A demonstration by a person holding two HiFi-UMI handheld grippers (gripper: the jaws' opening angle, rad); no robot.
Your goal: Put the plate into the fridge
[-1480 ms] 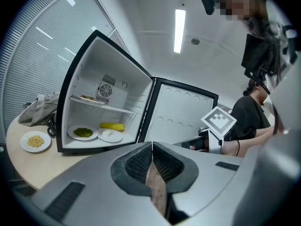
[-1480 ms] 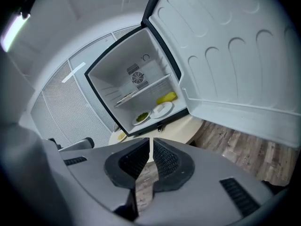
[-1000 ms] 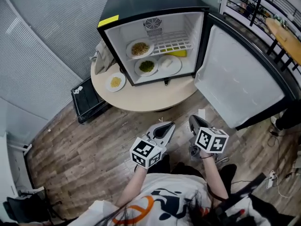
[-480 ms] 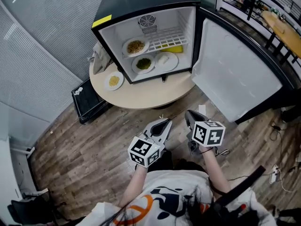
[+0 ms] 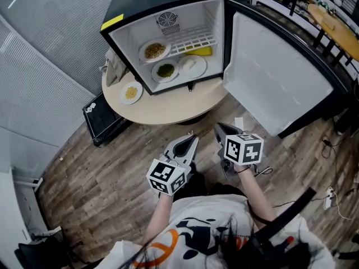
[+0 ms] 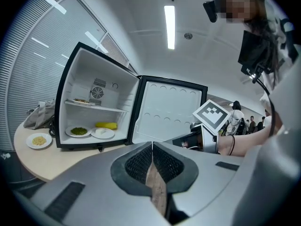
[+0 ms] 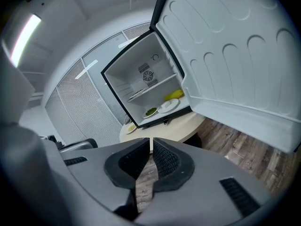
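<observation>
The left gripper (image 5: 189,140) and right gripper (image 5: 220,130) are both shut and empty, well away from the table (image 5: 168,112). The plate (image 5: 130,92) of yellow food sits there beside the open fridge (image 5: 162,1). The fridge already holds a shelf plate (image 5: 155,50), a plate of greens (image 5: 165,70) and a third plate (image 5: 192,66) (crowded). A poor pinch on the thin rim could tip the food, or the plate may bump those already inside.

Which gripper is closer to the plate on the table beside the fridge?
Left. The left gripper is short of the table and right of the plate; the right gripper is farther right, toward the open door.
</observation>
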